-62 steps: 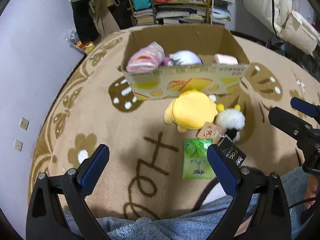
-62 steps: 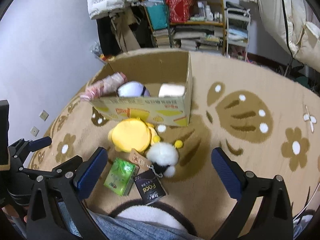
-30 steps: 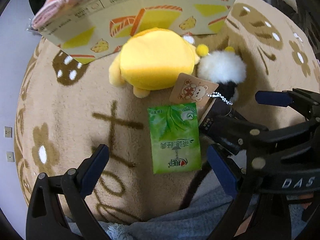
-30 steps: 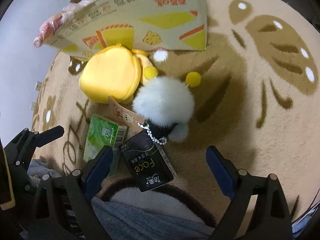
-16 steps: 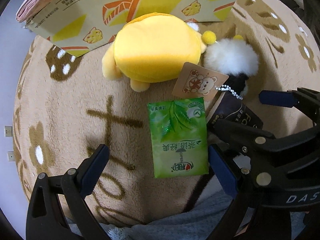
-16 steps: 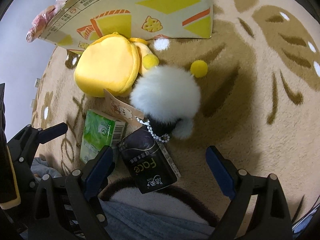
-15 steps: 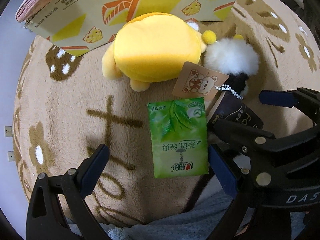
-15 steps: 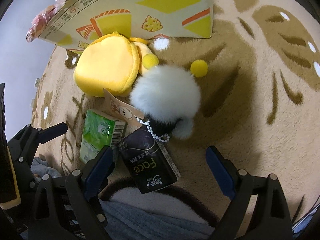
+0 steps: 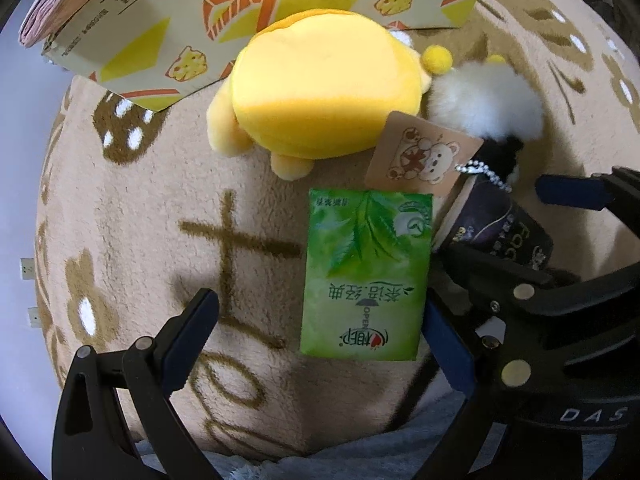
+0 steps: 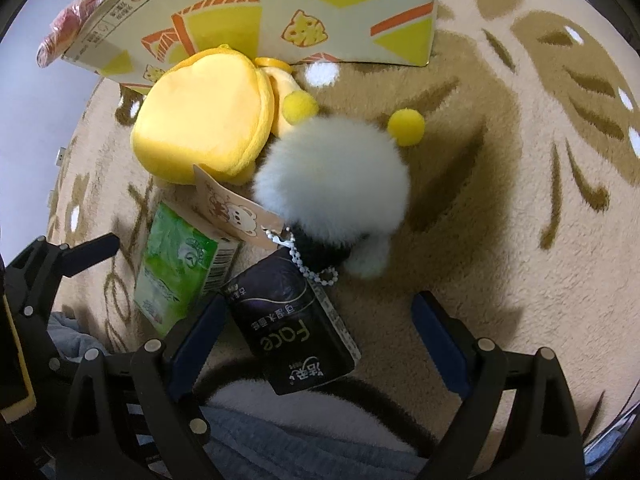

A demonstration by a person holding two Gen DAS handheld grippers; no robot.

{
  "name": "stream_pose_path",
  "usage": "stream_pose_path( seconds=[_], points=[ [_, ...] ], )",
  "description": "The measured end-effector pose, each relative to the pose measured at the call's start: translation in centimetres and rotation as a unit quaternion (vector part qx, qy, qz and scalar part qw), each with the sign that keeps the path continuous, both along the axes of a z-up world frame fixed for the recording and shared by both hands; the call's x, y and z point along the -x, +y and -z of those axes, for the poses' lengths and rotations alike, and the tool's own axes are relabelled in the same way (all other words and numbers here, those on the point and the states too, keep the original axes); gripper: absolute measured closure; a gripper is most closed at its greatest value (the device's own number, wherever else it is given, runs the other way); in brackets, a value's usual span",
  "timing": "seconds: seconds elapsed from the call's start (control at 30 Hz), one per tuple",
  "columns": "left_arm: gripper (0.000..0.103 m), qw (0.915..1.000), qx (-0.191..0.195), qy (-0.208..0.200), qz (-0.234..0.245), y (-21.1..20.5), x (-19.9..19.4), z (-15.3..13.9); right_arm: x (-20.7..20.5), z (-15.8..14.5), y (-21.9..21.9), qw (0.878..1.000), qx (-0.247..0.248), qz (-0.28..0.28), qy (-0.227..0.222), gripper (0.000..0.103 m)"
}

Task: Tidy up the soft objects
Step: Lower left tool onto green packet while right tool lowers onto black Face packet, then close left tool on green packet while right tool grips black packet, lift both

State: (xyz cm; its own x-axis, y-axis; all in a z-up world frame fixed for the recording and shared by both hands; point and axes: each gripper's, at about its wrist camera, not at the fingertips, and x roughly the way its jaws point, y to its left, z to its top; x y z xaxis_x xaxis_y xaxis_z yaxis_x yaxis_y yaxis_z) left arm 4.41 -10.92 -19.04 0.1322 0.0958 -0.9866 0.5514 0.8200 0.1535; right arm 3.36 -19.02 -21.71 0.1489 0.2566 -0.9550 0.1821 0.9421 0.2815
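Observation:
A green tissue pack (image 9: pixel 366 276) lies on the rug between the open fingers of my left gripper (image 9: pixel 320 340), which hovers low over it. A black tissue pack (image 10: pixel 294 328) lies between the open fingers of my right gripper (image 10: pixel 316 340). The green pack also shows in the right wrist view (image 10: pixel 176 268), and the black pack in the left wrist view (image 9: pixel 500 228). A yellow plush (image 9: pixel 324 84) and a white fluffy plush (image 10: pixel 332 180) with a cardboard tag (image 9: pixel 424 152) lie by the cardboard box (image 9: pixel 248 12).
The box holds a pink soft bundle (image 9: pixel 44 20) at its left end. The beige patterned rug (image 10: pixel 520 184) spreads to the right. The person's grey-blue clothing (image 10: pixel 300 440) fills the bottom edge. The right gripper's body (image 9: pixel 560 304) crowds the left gripper's right side.
Both grippers have dropped lower and closer to the rug, from a high view of the box down over the two tissue packs. Both stayed open.

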Motion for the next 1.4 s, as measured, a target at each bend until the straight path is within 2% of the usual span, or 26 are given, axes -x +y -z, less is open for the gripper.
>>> stream_pose_path(
  seconds=[0.3, 0.37, 0.43, 0.5, 0.63, 0.83, 0.9, 0.97, 1.0, 1.2, 1.4],
  points=[
    [0.006, 0.9999, -0.007, 0.000, 0.009, -0.3, 0.1, 1.2, -0.2, 0.1, 1.2, 1.000, 0.008, -0.004, 0.002, 0.004],
    [0.006, 0.9999, -0.008, 0.000, 0.009, -0.3, 0.0, 1.0, -0.1, 0.1, 1.0, 1.000, 0.012, -0.006, 0.001, 0.005],
    [0.007, 0.9999, -0.005, 0.000, 0.010, -0.4, 0.2, 1.1, 0.0, 0.1, 1.1, 1.000, 0.016, -0.008, 0.001, 0.011],
    [0.015, 0.9999, 0.003, 0.003, 0.015, -0.4, 0.1, 1.1, 0.2, -0.1, 1.2, 1.000, 0.023, -0.011, 0.002, 0.016],
    [0.022, 0.9997, 0.013, 0.005, 0.022, -0.7, 0.2, 0.8, 0.5, -0.4, 1.0, 1.000, 0.022, -0.004, 0.003, 0.027],
    [0.038, 0.9995, 0.023, 0.006, 0.020, -0.9, 0.2, 0.5, 1.3, -0.6, 0.1, 1.000, -0.002, 0.014, 0.008, 0.029],
    [0.050, 0.9997, 0.017, 0.000, 0.015, -0.6, 0.1, 0.6, 1.5, -0.5, 0.0, 1.000, -0.004, 0.010, 0.012, 0.030],
    [0.050, 0.9998, 0.020, 0.001, 0.008, -0.2, -0.2, 0.3, 1.6, -0.5, 0.3, 1.000, 0.001, 0.001, 0.011, 0.045],
    [0.050, 0.9997, 0.024, 0.002, 0.005, 0.0, -0.3, 0.2, 1.4, -0.5, 0.4, 1.000, -0.002, -0.003, 0.011, 0.047],
    [0.050, 0.9996, 0.027, 0.002, -0.003, 0.6, -0.3, -0.2, 1.7, -1.2, -0.6, 1.000, -0.010, 0.002, 0.002, 0.049],
    [0.050, 0.9990, 0.039, -0.017, -0.013, 2.6, -0.4, -1.8, 2.6, -2.8, -1.2, 1.000, 0.001, 0.006, -0.023, 0.049]
  ],
)
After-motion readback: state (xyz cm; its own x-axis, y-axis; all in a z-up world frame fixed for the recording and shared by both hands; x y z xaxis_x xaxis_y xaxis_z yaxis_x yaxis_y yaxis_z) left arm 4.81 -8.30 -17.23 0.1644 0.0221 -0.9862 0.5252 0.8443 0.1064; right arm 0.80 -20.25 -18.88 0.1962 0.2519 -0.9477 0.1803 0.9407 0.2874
